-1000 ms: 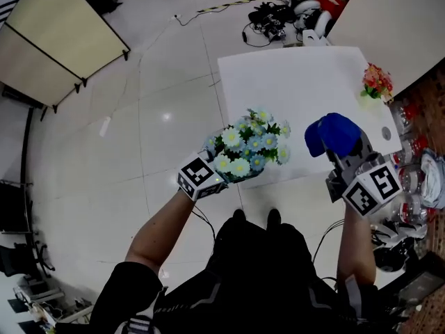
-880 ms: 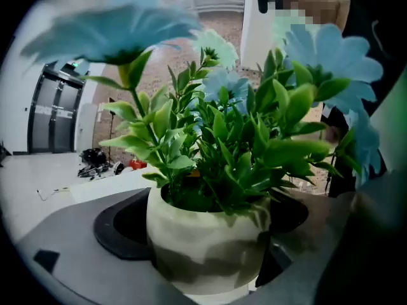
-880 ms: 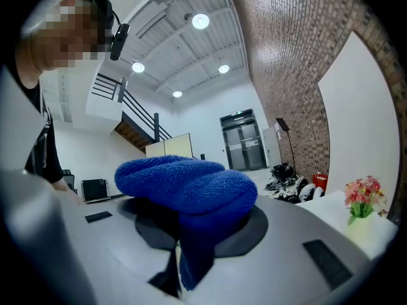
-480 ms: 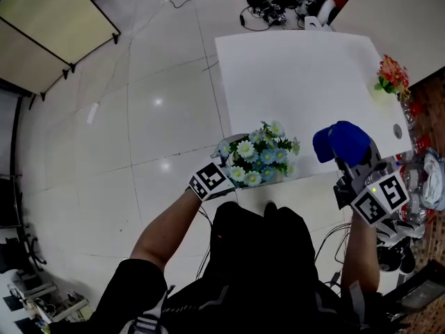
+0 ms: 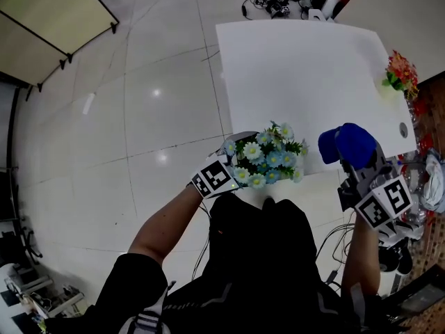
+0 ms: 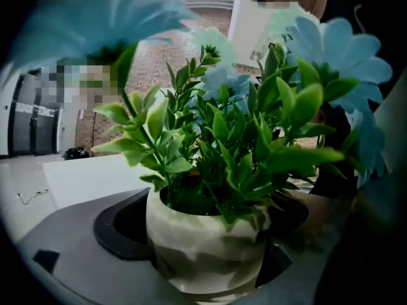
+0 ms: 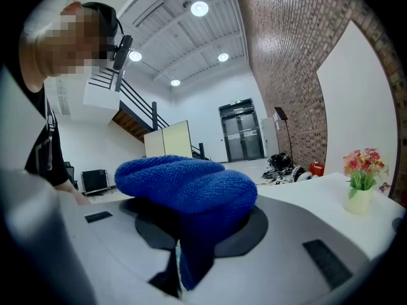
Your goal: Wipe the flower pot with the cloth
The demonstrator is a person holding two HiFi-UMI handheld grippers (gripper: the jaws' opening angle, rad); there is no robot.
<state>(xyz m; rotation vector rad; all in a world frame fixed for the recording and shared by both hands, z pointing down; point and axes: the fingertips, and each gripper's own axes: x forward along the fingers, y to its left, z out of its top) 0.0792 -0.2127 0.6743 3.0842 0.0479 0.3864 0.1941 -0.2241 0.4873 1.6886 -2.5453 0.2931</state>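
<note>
Though blooms hide it overhead, the left gripper view shows the flower pot.
My left tongs clamp it; my right tongs pinch the cloth.

In the head view the flowers hide the flower pot.

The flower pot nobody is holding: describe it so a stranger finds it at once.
Start at the white table. Near its right edge stands a small pale pot of red and orange flowers. The other pot, clamped in the left gripper, carries blue and white flowers.
</note>
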